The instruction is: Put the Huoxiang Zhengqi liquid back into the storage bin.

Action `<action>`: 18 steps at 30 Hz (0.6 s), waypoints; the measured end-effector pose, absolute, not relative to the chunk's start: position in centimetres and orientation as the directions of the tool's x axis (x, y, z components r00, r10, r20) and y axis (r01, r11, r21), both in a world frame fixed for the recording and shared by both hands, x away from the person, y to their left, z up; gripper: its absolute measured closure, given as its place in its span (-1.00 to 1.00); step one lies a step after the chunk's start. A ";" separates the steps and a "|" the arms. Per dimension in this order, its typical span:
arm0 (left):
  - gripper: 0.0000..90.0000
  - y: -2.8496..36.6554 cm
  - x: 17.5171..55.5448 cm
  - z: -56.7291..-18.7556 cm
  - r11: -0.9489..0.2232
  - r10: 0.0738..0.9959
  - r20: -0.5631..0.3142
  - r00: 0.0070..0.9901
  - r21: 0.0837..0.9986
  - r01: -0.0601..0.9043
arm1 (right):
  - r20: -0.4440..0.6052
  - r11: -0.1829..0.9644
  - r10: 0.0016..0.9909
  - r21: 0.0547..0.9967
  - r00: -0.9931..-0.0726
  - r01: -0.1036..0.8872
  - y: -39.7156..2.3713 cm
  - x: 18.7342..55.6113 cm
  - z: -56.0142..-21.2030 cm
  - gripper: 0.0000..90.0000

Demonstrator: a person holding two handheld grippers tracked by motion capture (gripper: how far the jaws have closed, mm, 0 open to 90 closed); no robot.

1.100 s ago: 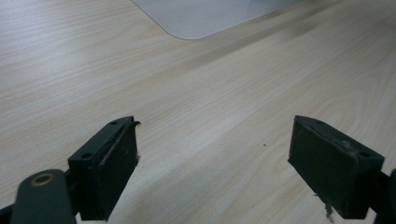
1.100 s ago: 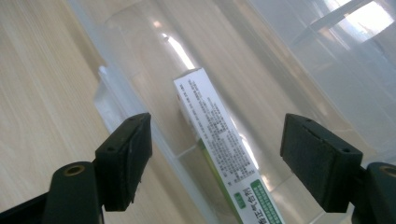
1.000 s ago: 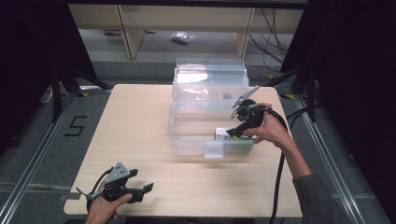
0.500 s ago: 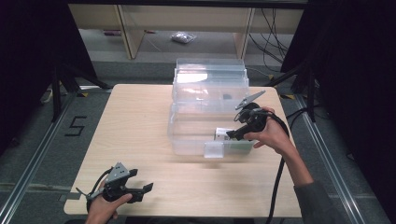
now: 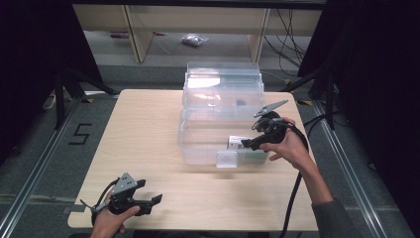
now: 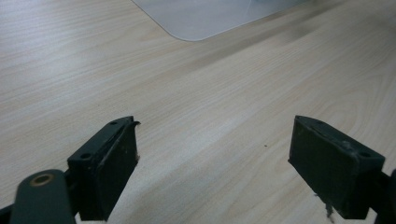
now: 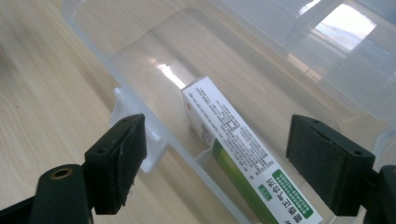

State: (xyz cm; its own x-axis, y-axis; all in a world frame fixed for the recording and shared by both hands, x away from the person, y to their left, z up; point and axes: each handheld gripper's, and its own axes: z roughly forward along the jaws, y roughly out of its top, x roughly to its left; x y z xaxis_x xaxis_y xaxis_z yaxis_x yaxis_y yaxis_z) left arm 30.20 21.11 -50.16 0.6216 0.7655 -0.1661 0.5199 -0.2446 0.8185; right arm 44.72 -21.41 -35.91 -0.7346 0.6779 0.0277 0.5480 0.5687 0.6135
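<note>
A clear plastic storage box (image 5: 203, 144) stands open in the middle of the table. A white and green carton (image 5: 236, 143) lies inside it near the front right corner. My right gripper (image 5: 246, 145) hovers at that corner, pointing down at the carton (image 7: 243, 154). In the right gripper view its jaws (image 7: 219, 140) stand wide to either side of the carton without touching it; they have just been opening. My left gripper (image 5: 149, 191) rests low at the front left of the table, open (image 6: 212, 163) over bare wood.
The box's clear lid (image 5: 223, 82) is folded back behind it. A front latch (image 5: 227, 159) sticks out from the near wall. The wooden table (image 5: 148, 129) has free room left of and in front of the box. Shelving and cables lie beyond the table.
My right hand has drawn back slightly to the right, away from the carton, which stays in the box. The left hand has not moved.
</note>
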 end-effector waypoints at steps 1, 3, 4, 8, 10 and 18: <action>-0.67 21.1 30.2 -50.2 -0.246 0.766 -0.165 0.622 0.818 0.520 | 0.047 0.550 0.695 0.609 -0.718 0.572 -21.2 44.5 -35.9 -0.53; -0.67 21.1 30.2 -50.2 -0.244 0.767 -0.165 0.620 0.818 0.520 | 0.035 0.544 0.691 0.633 -0.722 0.551 -21.2 44.4 -36.2 -0.53; -0.67 21.1 30.2 -50.2 -0.244 0.767 -0.165 0.620 0.819 0.520 | 0.035 0.554 0.688 0.621 -0.725 0.555 -21.3 44.4 -36.1 -0.53; -0.67 21.1 30.2 -50.2 -0.245 0.767 -0.165 0.620 0.818 0.520 | 0.026 0.551 0.684 0.636 -0.729 0.540 -21.4 44.3 -36.3 -0.54; -0.67 21.1 30.2 -50.2 -0.244 0.767 -0.165 0.620 0.818 0.520 | 0.024 0.545 0.687 0.644 -0.726 0.537 -21.5 44.2 -36.4 -0.55; -0.67 21.2 30.2 -50.2 -0.249 0.766 -0.162 0.623 0.818 0.519 | 0.027 0.537 0.689 0.652 -0.724 0.535 -22.0 43.4 -36.4 -0.55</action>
